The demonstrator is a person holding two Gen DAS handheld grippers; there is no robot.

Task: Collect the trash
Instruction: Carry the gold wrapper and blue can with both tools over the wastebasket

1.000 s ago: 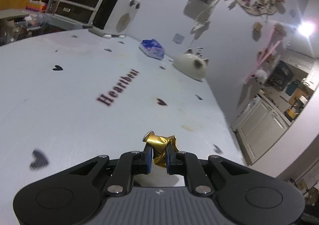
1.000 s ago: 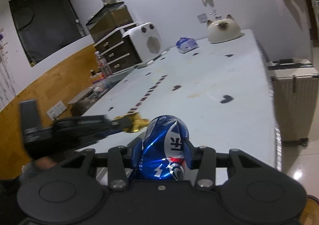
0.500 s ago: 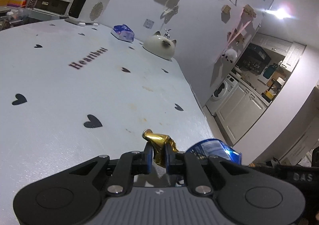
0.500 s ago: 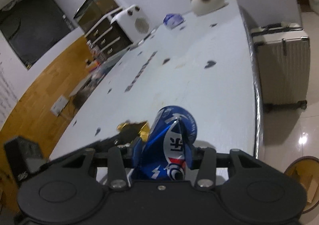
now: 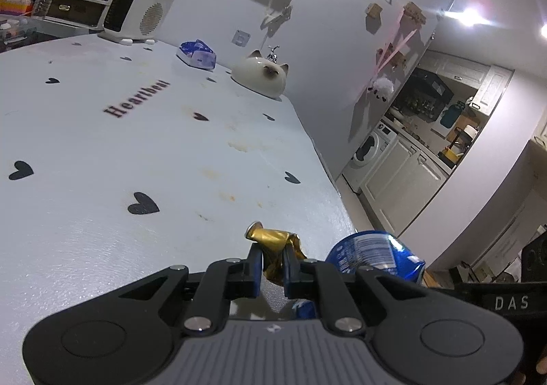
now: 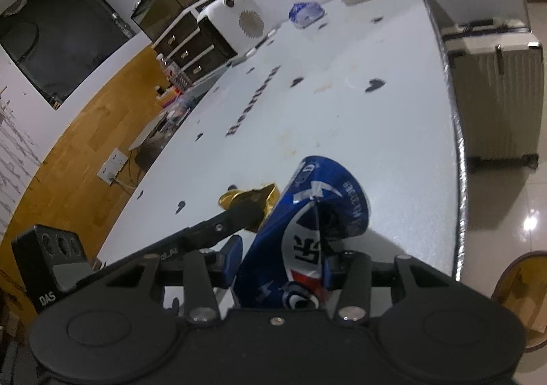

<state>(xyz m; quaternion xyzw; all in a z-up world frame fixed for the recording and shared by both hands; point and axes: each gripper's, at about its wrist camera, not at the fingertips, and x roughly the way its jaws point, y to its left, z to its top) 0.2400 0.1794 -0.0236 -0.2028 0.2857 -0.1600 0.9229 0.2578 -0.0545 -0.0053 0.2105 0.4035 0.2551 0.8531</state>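
A crumpled gold foil wrapper (image 5: 273, 250) sits pinched between the pads of my left gripper (image 5: 272, 270), which is shut on it just above the white table's near right corner. The same gold wrapper (image 6: 251, 200) shows in the right wrist view, beside the left gripper's black fingers (image 6: 239, 214). My right gripper (image 6: 282, 265) is shut on a crushed blue drink can (image 6: 307, 228), held close to the right of the left gripper. The blue can (image 5: 374, 253) also appears in the left wrist view at the table's right edge.
The white table (image 5: 102, 146) carries heart prints and the word Heartbeat. At its far end stand a white heater (image 5: 136, 9), a blue packet (image 5: 196, 55) and a cat-shaped ornament (image 5: 261, 76). A pale suitcase (image 6: 495, 91) stands on the floor beside the table, and a brown bin (image 6: 523, 296) lies below right.
Both grippers have swung toward the table's right edge and come close together. The blue can has come into the left wrist view, and the bin has come into the right wrist view.
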